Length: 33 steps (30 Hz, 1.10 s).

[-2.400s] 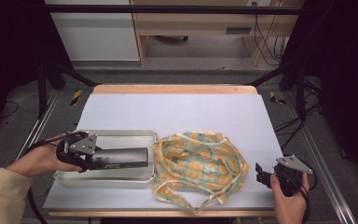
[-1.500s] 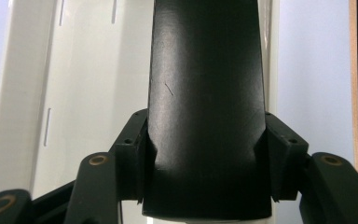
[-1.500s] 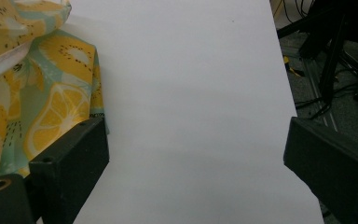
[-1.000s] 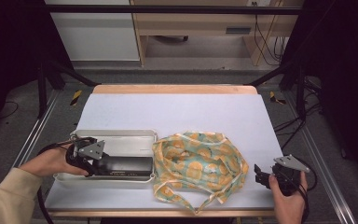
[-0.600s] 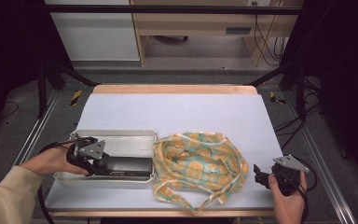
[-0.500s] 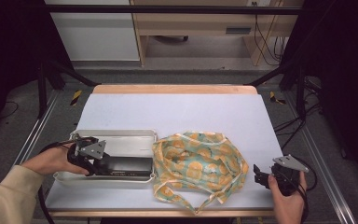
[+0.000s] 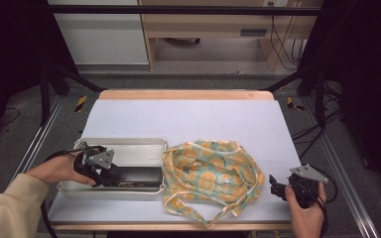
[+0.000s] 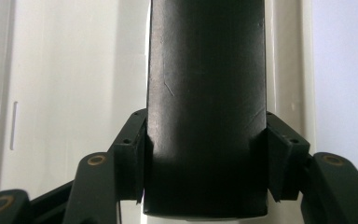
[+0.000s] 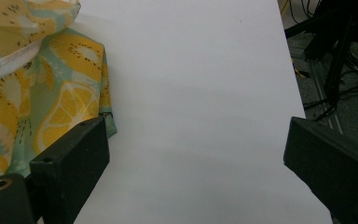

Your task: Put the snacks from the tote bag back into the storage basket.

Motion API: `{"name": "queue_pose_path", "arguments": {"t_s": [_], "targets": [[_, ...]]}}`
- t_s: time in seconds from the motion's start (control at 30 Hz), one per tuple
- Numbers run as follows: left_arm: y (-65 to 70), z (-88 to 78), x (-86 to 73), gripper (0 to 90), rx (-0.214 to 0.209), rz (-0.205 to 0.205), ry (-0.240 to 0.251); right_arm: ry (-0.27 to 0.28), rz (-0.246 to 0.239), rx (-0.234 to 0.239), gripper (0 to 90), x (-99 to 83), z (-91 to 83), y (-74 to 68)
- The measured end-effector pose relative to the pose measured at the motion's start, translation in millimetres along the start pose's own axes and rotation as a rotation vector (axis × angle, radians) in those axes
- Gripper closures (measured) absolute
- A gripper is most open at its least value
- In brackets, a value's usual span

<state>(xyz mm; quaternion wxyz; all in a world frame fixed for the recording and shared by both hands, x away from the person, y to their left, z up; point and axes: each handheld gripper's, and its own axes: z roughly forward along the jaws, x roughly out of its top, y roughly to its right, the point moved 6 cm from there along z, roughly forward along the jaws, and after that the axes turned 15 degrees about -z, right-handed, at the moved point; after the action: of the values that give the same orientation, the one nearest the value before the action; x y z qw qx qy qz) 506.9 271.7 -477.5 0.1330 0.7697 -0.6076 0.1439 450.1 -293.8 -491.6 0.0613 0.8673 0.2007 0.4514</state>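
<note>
Left gripper [image 7: 110, 174] clamped across black box's [image 7: 134, 176] near end; box inside metal tray [image 7: 129, 147], long axis along tray toward lemon-print cloth [image 7: 211, 176]. Right gripper [image 7: 276, 186] wide, empty, beside cloth's right edge.

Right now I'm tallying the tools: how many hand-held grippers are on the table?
2: the left hand-held gripper clamps a black box in the metal tray; the right hand-held gripper sits open beside the lemon-print cloth.

No text, label, brand, number or sign is legible on anything in these views.
</note>
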Motion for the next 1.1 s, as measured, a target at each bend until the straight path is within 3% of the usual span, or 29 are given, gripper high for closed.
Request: {"name": "queue_pose_path", "arguments": {"t_s": [0.07,0.13,0.3,0.43,0.87,1.1], "targets": [[-0.5,1.2,0.0,41.4,0.000,-0.006,0.011,0.001,-0.003,0.003,7.2,0.2,0.1,-0.6],[-0.8,1.6,0.0,34.3,0.001,-0.010,0.013,0.001,-0.003,0.007,7.3,0.2,0.0,-1.0],[-0.4,-2.7,2.4,21.7,0.005,-0.079,0.042,0.003,-0.004,0.009,7.2,0.6,-0.1,-1.5],[0.7,-7.8,5.7,16.7,0.013,-0.099,0.058,0.004,-0.006,0.011,7.2,1.0,0.1,-2.1],[9.8,-24.7,19.4,9.3,0.046,-0.138,0.133,0.006,-0.009,0.010,7.2,1.3,-0.3,-2.3],[16.6,-38.9,31.6,8.0,0.075,-0.167,0.210,0.010,-0.006,0.011,7.2,2.3,-1.0,-3.2]]}}
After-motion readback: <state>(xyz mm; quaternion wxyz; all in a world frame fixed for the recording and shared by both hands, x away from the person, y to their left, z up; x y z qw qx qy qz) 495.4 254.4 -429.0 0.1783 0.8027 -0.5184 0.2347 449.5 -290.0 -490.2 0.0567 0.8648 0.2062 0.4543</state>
